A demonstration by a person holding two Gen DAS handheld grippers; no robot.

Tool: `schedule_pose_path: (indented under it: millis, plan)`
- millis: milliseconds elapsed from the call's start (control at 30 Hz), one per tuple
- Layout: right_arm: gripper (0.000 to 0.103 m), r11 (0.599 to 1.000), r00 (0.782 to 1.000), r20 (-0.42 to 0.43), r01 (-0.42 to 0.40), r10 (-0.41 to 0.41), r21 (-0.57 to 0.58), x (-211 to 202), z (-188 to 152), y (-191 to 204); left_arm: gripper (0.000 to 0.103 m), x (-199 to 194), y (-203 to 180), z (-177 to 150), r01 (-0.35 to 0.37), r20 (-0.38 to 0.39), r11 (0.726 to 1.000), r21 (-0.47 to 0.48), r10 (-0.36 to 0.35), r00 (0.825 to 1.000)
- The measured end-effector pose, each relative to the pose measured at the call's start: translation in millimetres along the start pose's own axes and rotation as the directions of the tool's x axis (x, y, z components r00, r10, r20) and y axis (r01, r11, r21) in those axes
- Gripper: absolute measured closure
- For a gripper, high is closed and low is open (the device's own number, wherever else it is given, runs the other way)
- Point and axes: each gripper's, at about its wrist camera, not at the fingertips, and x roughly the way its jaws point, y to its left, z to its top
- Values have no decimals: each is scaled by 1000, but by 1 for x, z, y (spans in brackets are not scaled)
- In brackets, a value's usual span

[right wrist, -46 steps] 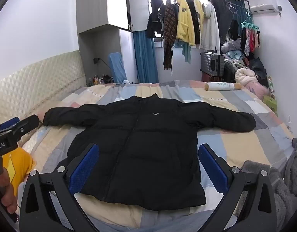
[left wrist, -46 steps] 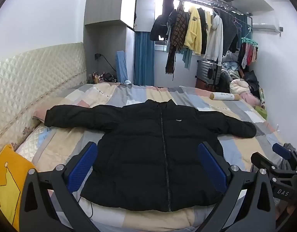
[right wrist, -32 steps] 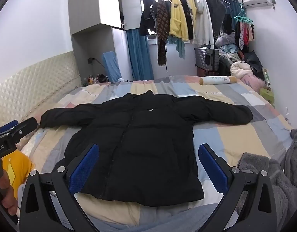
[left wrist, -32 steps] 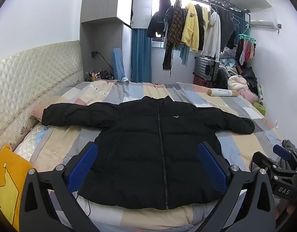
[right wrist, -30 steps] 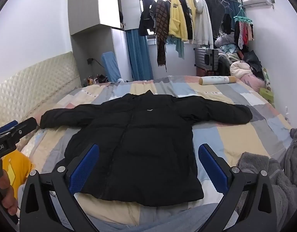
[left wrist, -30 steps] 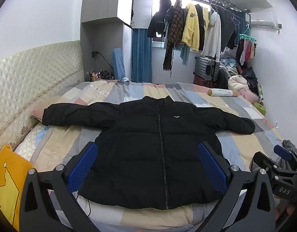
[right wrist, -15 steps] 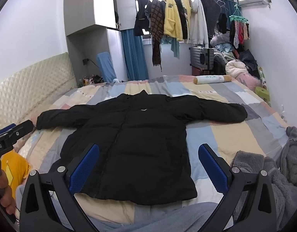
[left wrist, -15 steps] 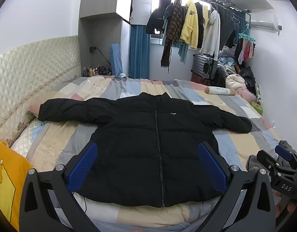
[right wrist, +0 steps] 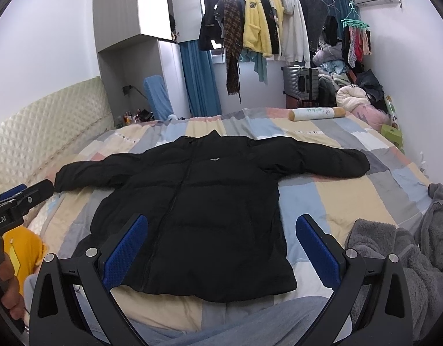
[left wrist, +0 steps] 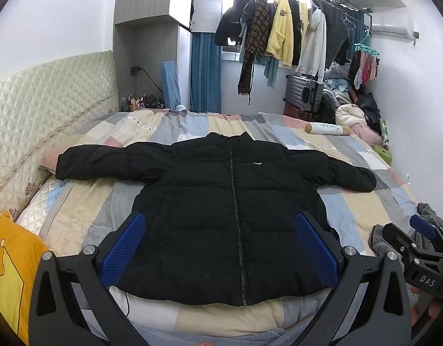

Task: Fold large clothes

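With the black puffer jacket [left wrist: 233, 216] spread flat, front up, sleeves out toward nine and three o'clock on the bed [left wrist: 362, 199], my left gripper [left wrist: 221, 253] and right gripper [right wrist: 221, 252] hover wide open and empty; folding is unstarted, so I'd reach for a sleeve next.

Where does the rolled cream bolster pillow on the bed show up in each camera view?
Left wrist: the bolster pillow lies right of centre at the bed's far edge.
Right wrist: the bolster pillow lies right of centre, higher in the picture.
Shared landmark: the black jacket, spread flat in front of it.
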Motion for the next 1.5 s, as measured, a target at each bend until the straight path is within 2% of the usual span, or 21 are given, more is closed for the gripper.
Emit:
schedule_pose_path:
  millis: [900, 1100, 1300, 1500]
  plan:
    - [0, 1000, 1000, -10, -4, 4, 14, 2, -5, -7, 0, -2, -11, -1, 4, -7, 1000, 14, -4, 1000]
    - [0, 1000, 1000, -6, -20, 20, 22, 1, -4, -7, 0, -3, -10, -1, 28, -12, 1000, -15, -28, 1000]
    - [0, 1000, 1000, 2, -16, 16, 23, 2, -1, -8, 0, -1, -20, 0, 17, -12, 999, 35, -17, 1000]
    - [0, 999, 1000, -1, -29, 29, 24, 4, 1, -10, 0, 6, -13, 8, 33, -14, 999, -10, -33, 999]
